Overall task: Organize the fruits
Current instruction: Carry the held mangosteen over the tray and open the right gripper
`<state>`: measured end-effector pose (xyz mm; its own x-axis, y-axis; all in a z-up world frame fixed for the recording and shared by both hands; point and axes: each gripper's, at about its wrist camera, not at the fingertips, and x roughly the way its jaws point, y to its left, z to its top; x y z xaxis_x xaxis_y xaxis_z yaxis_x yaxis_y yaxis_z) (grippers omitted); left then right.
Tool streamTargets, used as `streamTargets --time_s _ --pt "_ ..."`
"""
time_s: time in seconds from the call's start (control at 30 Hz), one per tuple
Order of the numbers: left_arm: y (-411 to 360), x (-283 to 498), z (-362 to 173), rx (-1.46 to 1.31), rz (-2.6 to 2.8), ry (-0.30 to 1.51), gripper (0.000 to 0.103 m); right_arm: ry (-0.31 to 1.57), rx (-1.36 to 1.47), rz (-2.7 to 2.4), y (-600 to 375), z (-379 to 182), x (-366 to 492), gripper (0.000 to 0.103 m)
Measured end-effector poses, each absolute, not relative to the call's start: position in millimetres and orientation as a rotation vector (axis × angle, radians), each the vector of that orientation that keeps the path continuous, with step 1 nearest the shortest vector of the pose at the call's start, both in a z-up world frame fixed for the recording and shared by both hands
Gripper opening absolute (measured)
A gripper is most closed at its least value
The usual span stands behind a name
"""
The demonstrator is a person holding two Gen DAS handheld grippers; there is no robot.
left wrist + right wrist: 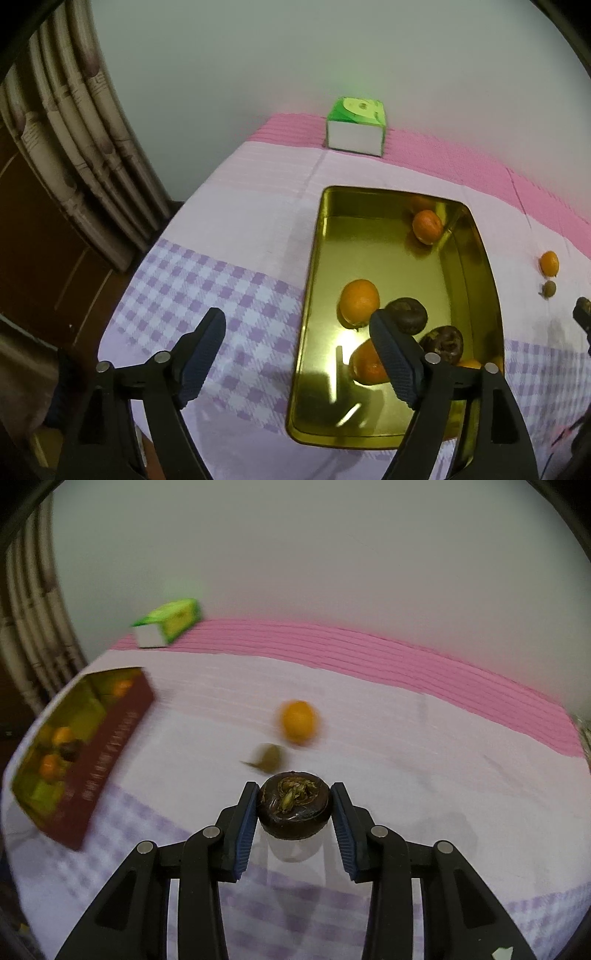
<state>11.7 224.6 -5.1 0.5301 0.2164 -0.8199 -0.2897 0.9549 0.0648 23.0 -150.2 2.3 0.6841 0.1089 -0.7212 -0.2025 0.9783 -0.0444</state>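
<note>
Now, on the left, the left claw (pixel 297 332) stands wide and empty, one finger over the checked cloth (pixel 192 280), the other over the gold tray (pixel 399 258). Inside the tray lie at least three oranges (pixel 359 301) and two dark fruits (pixel 408 314). Further right, the right claw (pixel 294 805) is narrowed onto a third dark fruit (pixel 294 805), carried clear of the tabletop. One loose orange (pixel 298 720) and a small green fruit (pixel 269 757) sit near each other beyond it. My worry: the round, hard fruit could squirt from those pads mid-swing, or land on tray fruit and roll.
</note>
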Motion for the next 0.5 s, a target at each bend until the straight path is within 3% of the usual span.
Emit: streamTargets --time_s 0.5 --pt "251 4 6 -0.141 0.373 0.944 0.089 0.790 -0.212 0.484 -6 13 9 0.036"
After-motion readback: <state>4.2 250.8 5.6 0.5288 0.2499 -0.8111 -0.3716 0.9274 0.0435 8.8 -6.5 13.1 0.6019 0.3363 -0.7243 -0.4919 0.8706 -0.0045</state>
